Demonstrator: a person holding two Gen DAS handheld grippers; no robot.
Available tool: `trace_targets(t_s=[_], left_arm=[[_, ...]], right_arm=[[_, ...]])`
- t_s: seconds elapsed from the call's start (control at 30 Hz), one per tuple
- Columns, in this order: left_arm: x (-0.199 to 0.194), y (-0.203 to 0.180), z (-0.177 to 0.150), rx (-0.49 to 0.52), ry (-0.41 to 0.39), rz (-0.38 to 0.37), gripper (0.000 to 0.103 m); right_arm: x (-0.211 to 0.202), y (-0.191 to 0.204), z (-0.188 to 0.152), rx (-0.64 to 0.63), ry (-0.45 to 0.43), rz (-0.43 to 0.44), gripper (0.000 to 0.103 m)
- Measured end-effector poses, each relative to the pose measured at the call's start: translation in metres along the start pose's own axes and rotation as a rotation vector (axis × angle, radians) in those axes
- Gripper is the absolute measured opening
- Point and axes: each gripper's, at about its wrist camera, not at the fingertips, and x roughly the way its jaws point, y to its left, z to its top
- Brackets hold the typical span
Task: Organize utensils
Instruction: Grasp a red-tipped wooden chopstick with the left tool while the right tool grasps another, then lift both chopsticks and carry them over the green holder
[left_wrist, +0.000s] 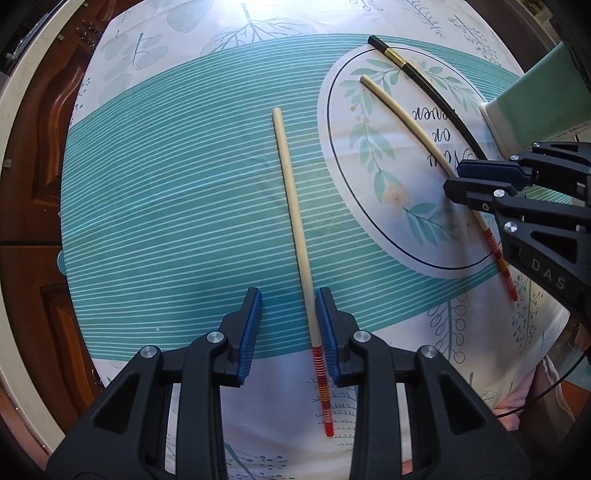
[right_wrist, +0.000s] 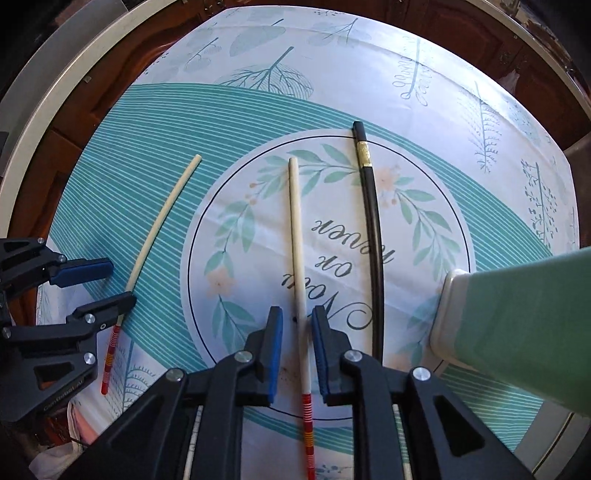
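Under my left claw (left_wrist: 289, 325): one cream chopstick (left_wrist: 291, 210) on the bench, long axis running away from me, striped end nearest, jaws apart astride it. Right claw (right_wrist: 297, 345): likewise apart over its twin (right_wrist: 297, 236); black chopstick (right_wrist: 371, 229) just beside.

2 cream chopsticks (right_wrist: 297, 236) (right_wrist: 159, 225) & 1 black chopstick (right_wrist: 371, 229) lie flat, apart.
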Motion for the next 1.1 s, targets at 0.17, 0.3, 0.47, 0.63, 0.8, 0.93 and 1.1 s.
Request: trace_targets(t_s=[0.17,0.3,0.47,0.63,0.8,0.93,1.1], left_arm=[[-0.002,-0.006,-0.002,0.045,-0.046,0.028,0.003],[-0.004,-0.005,-0.010,0.029,-0.098,-0.044,0.003],[-0.020,-0.006,-0.026,-0.006,-0.204,-0.110,0.003],[-0.053,-0.024,-0.043,-0.018,-0.353,-0.156,0.003],[-0.104,-0.057,-0.060,0.021,-0.540,-0.200,0.003],[-0.138,-0.081,-0.067,0.064,-0.655,-0.238,0.003],[-0.194,-0.112,-0.067,0.123,-0.816,-0.245,0.003]], right_arm=[[0.000,-0.006,-0.002,0.030,-0.003,0.023,0.005],[-0.002,-0.013,-0.015,0.065,-0.035,0.072,0.005],[-0.018,-0.014,-0.045,0.099,-0.138,0.171,0.005],[-0.049,-0.017,-0.082,0.140,-0.307,0.248,0.005],[-0.090,-0.026,-0.125,0.182,-0.501,0.284,0.005],[-0.119,-0.040,-0.146,0.216,-0.633,0.270,0.005],[-0.154,-0.068,-0.163,0.270,-0.802,0.266,0.005]])
